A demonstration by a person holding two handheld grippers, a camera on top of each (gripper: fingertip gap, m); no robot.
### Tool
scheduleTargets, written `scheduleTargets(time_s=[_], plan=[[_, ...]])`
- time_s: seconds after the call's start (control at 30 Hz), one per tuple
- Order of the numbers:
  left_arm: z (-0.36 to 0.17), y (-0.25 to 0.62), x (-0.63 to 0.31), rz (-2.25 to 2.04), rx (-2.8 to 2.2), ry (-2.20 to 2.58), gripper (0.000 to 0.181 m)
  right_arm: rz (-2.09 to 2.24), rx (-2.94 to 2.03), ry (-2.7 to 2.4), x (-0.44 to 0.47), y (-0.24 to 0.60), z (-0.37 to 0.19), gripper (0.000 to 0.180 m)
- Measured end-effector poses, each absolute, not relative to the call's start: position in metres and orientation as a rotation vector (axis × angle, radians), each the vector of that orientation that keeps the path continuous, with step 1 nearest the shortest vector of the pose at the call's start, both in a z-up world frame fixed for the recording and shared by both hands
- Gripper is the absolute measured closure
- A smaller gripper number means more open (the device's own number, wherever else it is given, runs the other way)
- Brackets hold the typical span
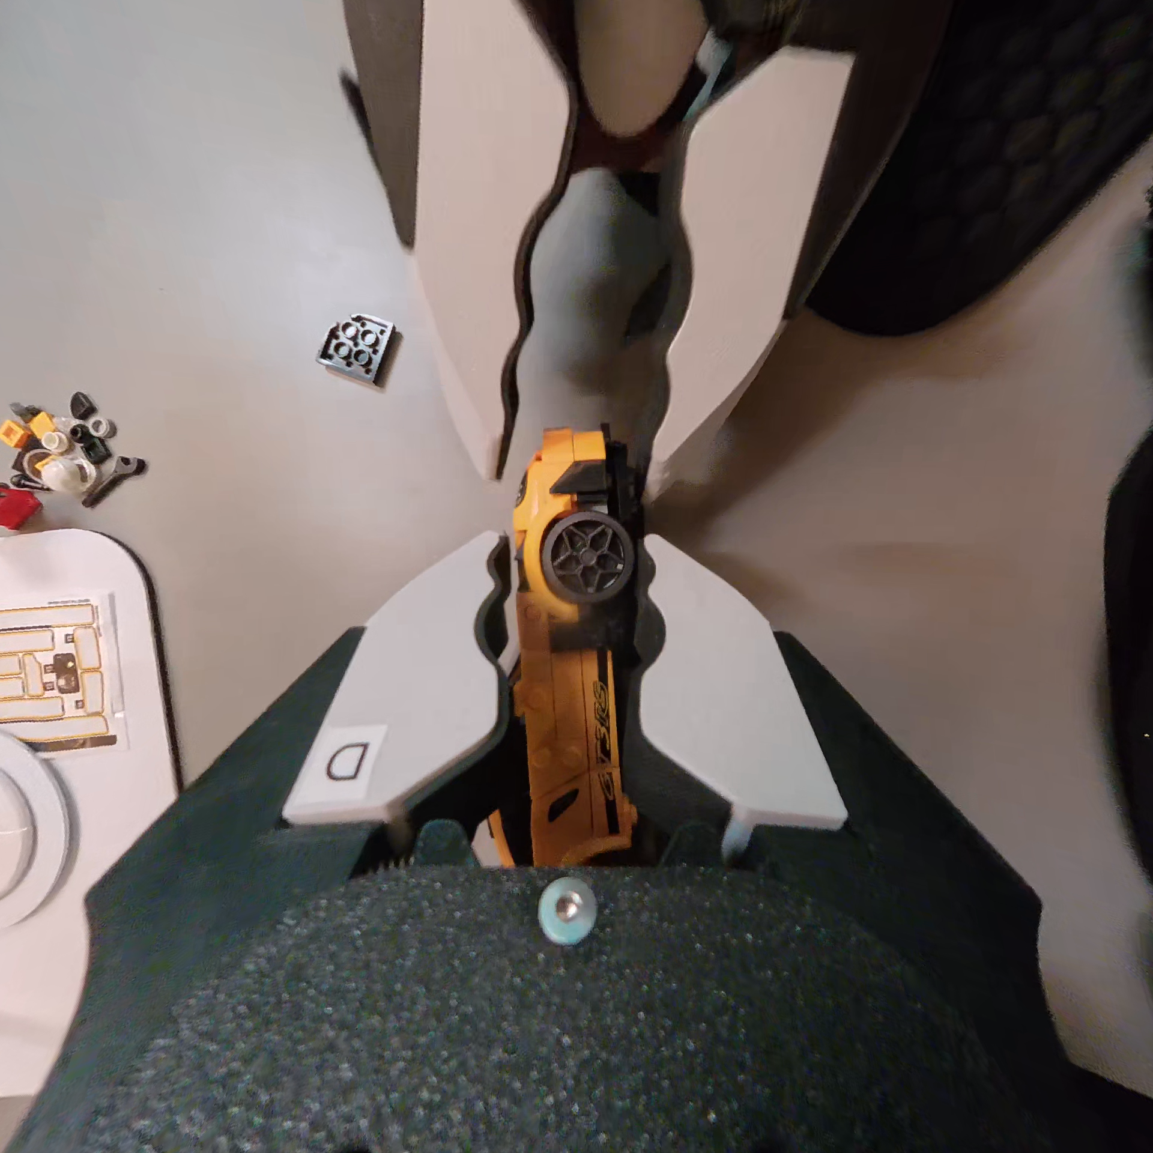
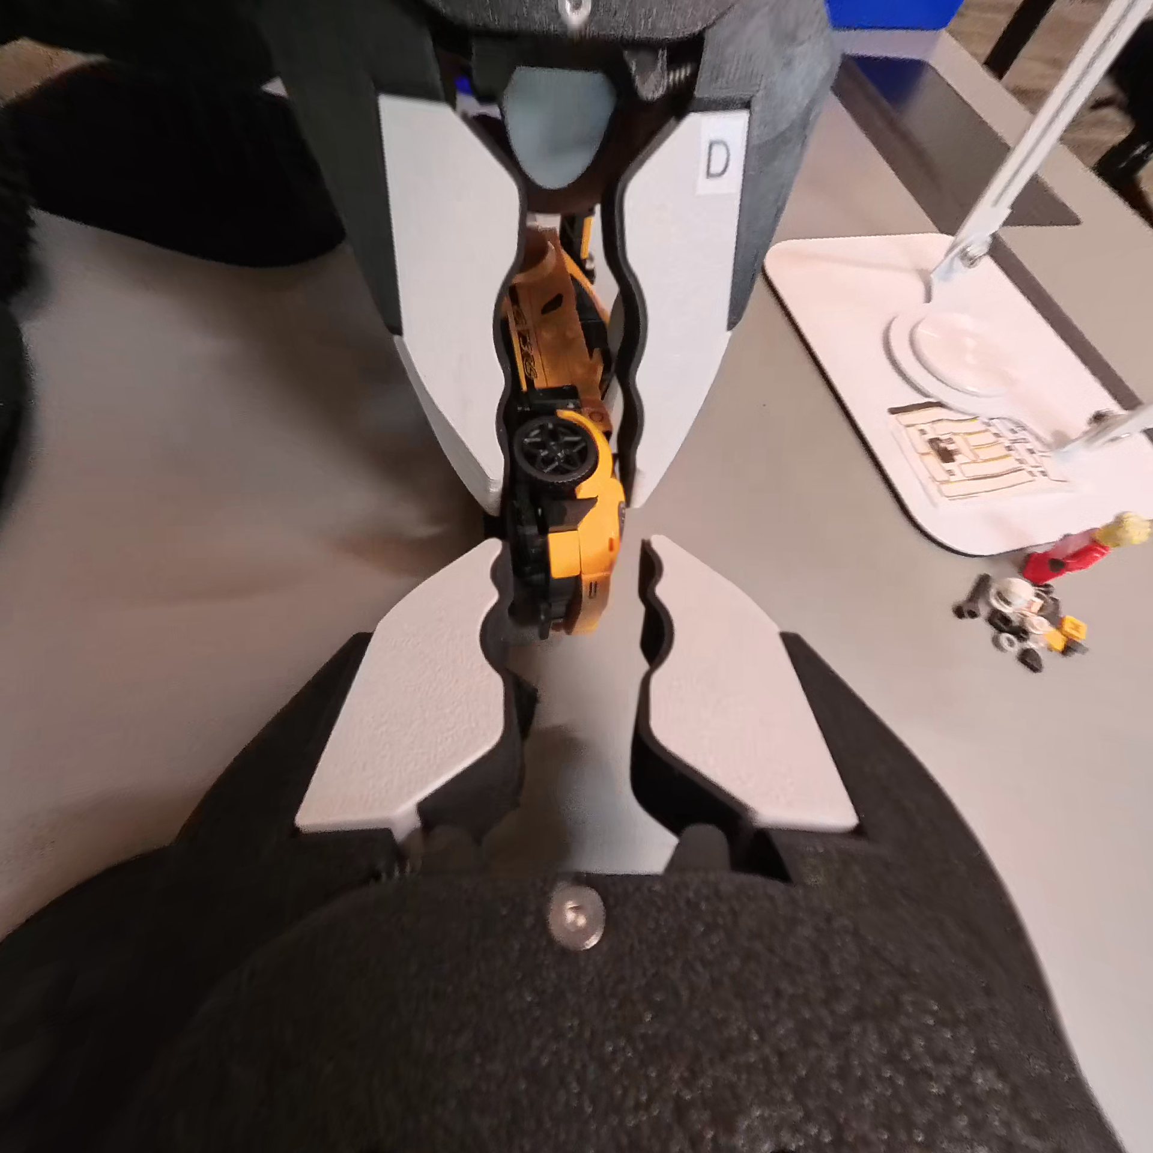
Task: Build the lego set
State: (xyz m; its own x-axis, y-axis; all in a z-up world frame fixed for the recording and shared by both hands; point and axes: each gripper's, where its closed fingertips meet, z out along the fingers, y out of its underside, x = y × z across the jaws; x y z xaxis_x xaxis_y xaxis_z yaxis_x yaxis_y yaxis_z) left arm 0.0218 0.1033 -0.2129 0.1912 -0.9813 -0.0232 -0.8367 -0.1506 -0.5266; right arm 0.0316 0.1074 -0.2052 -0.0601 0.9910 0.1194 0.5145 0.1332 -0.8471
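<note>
Grippers face each other tip to tip above the table (image 2: 811, 717). Left gripper (image 1: 574, 549) clenched on the car (image 1: 571, 624), which lies on its side along the fingers, one wheel (image 1: 589, 555) showing. Right gripper (image 2: 574, 555) released, jaws spread around the car's nose; contact unclear. Car's rear hidden inside the left gripper. Loose parts (image 2: 1023, 614) near the lamp base (image 2: 873, 374).
</note>
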Motion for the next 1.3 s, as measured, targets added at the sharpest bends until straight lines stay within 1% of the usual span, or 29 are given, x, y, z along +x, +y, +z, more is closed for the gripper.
scheduleTargets(time_s=[0.03, 0.1, 0.2, 0.33, 0.43, 0.47, 0.5, 0.67, 0.73, 0.9, 1.0, 1.2, 1.3], plan=[[-0.213, 0.104, 0.020, -0.442, -2.044, 1.703, 0.140, 0.815, -1.456, -1.657, 0.035, 0.106, -0.199, 0.142], [-0.212, 0.103, 0.019, -0.443, -2.035, 1.700, 0.139, 0.759, -1.410, -1.635, 0.039, 0.102, -0.188, 0.148], [-0.212, 0.102, 0.017, -0.458, -2.030, 1.689, 0.147, 0.591, -1.287, -1.658, 0.035, 0.093, -0.181, 0.157], [-0.212, 0.103, 0.018, -0.457, -2.034, 1.664, 0.146, 0.299, -1.129, -1.776, 0.027, 0.086, -0.193, 0.167], [-0.212, 0.103, 0.017, -0.448, -2.034, 1.649, 0.146, 0.265, -1.149, -1.784, 0.028, 0.084, -0.194, 0.167], [-0.212, 0.103, 0.016, -0.449, -2.038, 1.642, 0.146, 0.280, -1.171, -1.819, 0.030, 0.080, -0.196, 0.175], [-0.212, 0.103, 0.016, -0.449, -2.039, 1.637, 0.147, 0.283, -1.193, -1.858, 0.034, 0.077, -0.201, 0.180], [-0.212, 0.103, 0.015, -0.444, -2.033, 1.633, 0.147, 0.365, -1.238, -1.807, 0.042, 0.073, -0.186, 0.177], [-0.212, 0.104, 0.015, -0.445, -2.034, 1.628, 0.146, 0.327, -1.254, -1.793, 0.044, 0.079, -0.185, 0.176], [-0.200, 0.105, 0.010, -0.434, -2.014, 1.598, 0.134, 0.337, -1.365, -1.706, 0.050, 0.091, -0.188, 0.169], [-0.193, 0.103, -0.008, -0.405, -2.022, 1.576, 0.128, 0.350, -1.400, -1.673, 0.051, 0.093, -0.188, 0.161], [-0.206, 0.095, -0.054, -0.409, -2.091, 1.444, 0.122, 0.401, -1.496, -1.631, 0.049, 0.103, -0.196, 0.158], [-0.215, 0.096, -0.057, -0.407, -2.076, 1.401, 0.122, 0.467, -1.535, -1.606, 0.044, 0.104, -0.199, 0.152]])
